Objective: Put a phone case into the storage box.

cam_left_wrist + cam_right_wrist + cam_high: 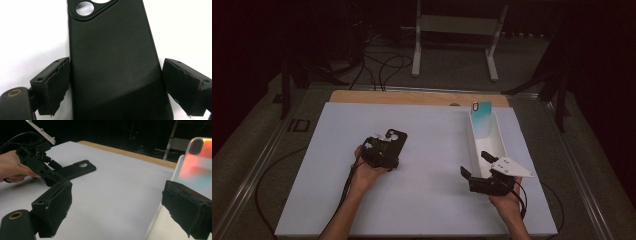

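Black phone case [113, 67] lies flat on the white counter [427, 200], between the left hand-held gripper [113, 85] jaws, which straddle its edges without clamping, ready to grasp. Right hand-held gripper [476, 165] waits, jaws apart, beside the white tray [499, 132] propping a coloured case [197, 162].

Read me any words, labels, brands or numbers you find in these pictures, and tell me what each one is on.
None: no readable text anywhere.
Black phone case: plain, no brand or print.
Coloured phone case in the white bin: colour only, no lettering.
White table: blank.
Left gripper and right gripper: no markings to be made out.
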Motion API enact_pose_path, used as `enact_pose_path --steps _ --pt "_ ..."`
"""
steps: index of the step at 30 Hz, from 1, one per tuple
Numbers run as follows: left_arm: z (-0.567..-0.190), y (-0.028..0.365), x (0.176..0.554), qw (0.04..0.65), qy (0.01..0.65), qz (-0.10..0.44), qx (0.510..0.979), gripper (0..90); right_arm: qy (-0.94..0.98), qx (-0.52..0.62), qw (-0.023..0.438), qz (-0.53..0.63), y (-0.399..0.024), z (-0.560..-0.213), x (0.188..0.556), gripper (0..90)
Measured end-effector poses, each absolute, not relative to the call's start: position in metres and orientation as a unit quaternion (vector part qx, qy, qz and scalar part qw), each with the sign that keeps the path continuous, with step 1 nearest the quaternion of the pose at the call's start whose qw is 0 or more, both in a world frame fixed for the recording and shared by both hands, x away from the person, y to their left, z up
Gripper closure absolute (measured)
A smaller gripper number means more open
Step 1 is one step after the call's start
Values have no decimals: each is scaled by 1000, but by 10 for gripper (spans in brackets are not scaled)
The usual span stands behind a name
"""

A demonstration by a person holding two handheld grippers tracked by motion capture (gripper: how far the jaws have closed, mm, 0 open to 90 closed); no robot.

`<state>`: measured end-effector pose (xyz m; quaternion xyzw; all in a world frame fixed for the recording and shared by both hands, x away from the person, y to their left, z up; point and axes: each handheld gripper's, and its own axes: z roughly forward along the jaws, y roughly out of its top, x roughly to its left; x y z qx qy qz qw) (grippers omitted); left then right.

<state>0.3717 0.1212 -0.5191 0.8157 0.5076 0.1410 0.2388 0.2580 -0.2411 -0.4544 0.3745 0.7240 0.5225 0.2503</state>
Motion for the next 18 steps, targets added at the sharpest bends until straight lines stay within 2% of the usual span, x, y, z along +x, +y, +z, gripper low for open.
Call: enact_pose_path --steps 9,18 --pt "-517 123 371 244 513 142 811 150 727 372 249 521 -239 -454 258 93" --pt "-505 127 364 282 512 154 796 156 725 374 248 523 -241 -453 258 93"
